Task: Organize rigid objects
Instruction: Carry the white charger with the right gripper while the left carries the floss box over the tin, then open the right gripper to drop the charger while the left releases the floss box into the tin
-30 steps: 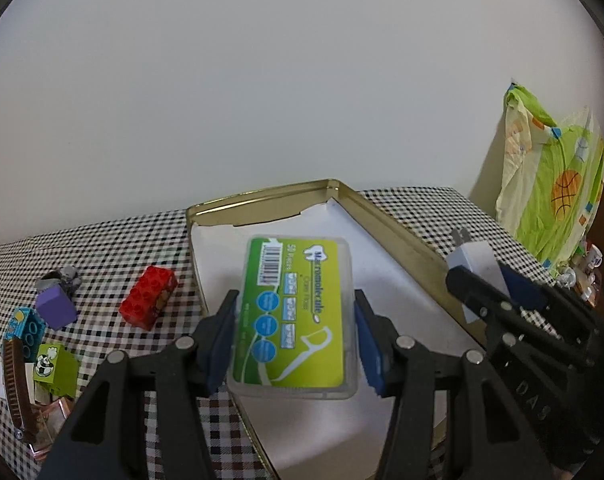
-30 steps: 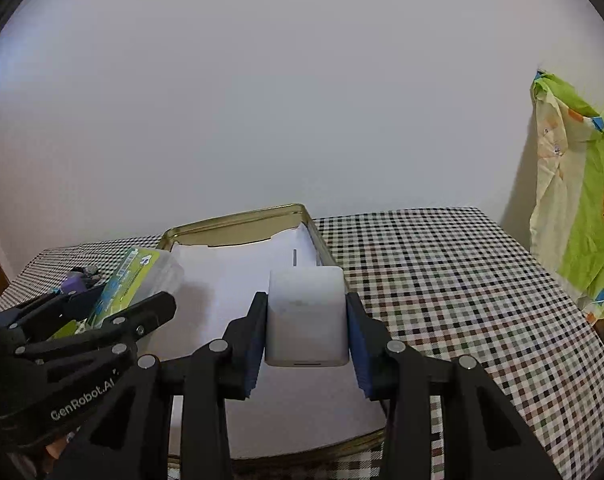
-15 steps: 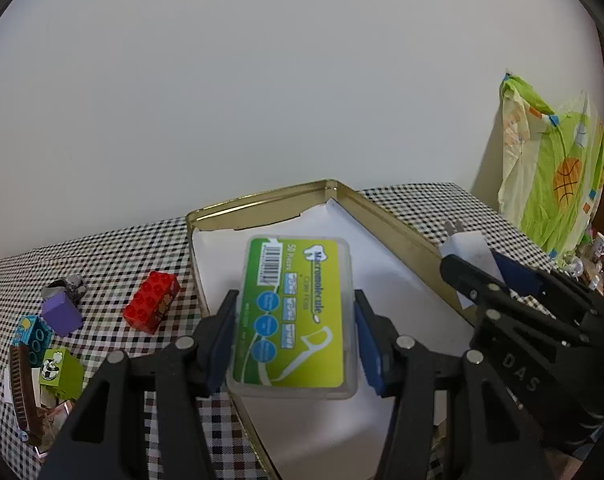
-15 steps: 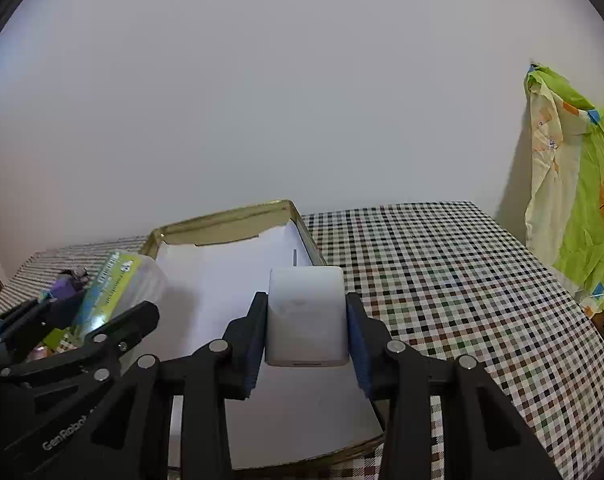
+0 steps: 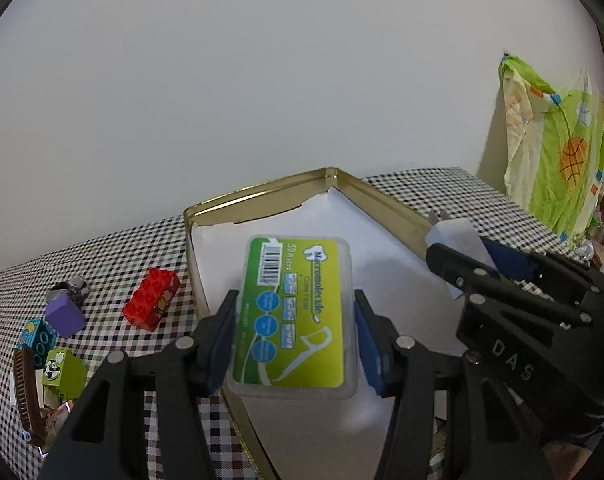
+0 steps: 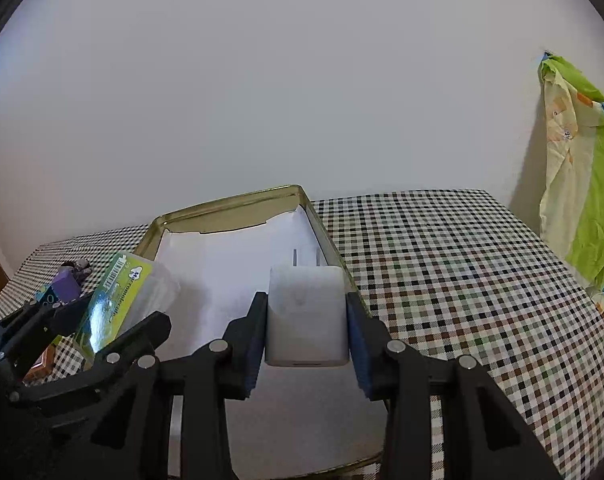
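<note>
Over on the far left of the checked tablecloth (image 5: 114, 256) sits a little heap of toys: a brown comb-like strip (image 5: 22, 392) at the edge, a teal block (image 5: 38, 336), a lime-green block with a cartoon print (image 5: 62, 370), a purple block (image 5: 65, 316) with a grey lumpy piece (image 5: 78, 288) behind it, and, a bit apart toward the tin, a red studded brick (image 5: 152, 298).

Next comes the left gripper (image 5: 294, 332), pinching a floss-pick box (image 5: 292, 316) by its long sides. The box is clear plastic with rounded corners and a green label carrying a barcode, blue circles and a white drawing of a floss pick. It is held flat above the near left part of the gold tin (image 5: 258, 196), over the tin's left wall. The tin is shallow and rectangular, lined with white paper (image 5: 334, 232).

To the right, the right gripper (image 6: 307, 320) is clamped on a white charger plug (image 6: 307, 316), blue pads (image 6: 356, 340) pressing its two sides. The plug is a smooth, rounded white block with two metal prongs pointing away toward the wall. It hangs over the right-hand part of the tin, close to the right wall.

Beyond that the cloth runs bare to the table's corner, and a green and yellow fabric (image 6: 582, 200) with a basketball print hangs by the wall.
</note>
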Motion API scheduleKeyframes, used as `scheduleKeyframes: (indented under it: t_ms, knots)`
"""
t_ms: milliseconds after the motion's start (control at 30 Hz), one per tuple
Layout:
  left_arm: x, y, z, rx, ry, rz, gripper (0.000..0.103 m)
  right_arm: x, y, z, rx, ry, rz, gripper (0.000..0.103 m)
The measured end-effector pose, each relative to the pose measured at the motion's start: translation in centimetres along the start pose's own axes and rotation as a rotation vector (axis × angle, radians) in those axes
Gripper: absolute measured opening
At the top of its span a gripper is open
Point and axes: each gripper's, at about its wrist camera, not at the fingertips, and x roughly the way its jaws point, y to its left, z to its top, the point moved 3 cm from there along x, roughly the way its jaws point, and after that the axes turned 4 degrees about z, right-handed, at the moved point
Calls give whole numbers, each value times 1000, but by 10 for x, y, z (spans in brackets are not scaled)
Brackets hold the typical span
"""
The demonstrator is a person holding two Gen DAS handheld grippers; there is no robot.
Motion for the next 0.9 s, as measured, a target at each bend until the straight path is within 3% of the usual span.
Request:
scheduleKeyframes:
  t_ms: [267, 900]
  knots:
    - [7, -3, -5, 26, 16, 36, 53, -1, 2, 1, -11, 4, 2, 41]
    - [11, 1, -7, 4, 51, 43, 53, 2, 0, 2, 10, 4, 23, 41]
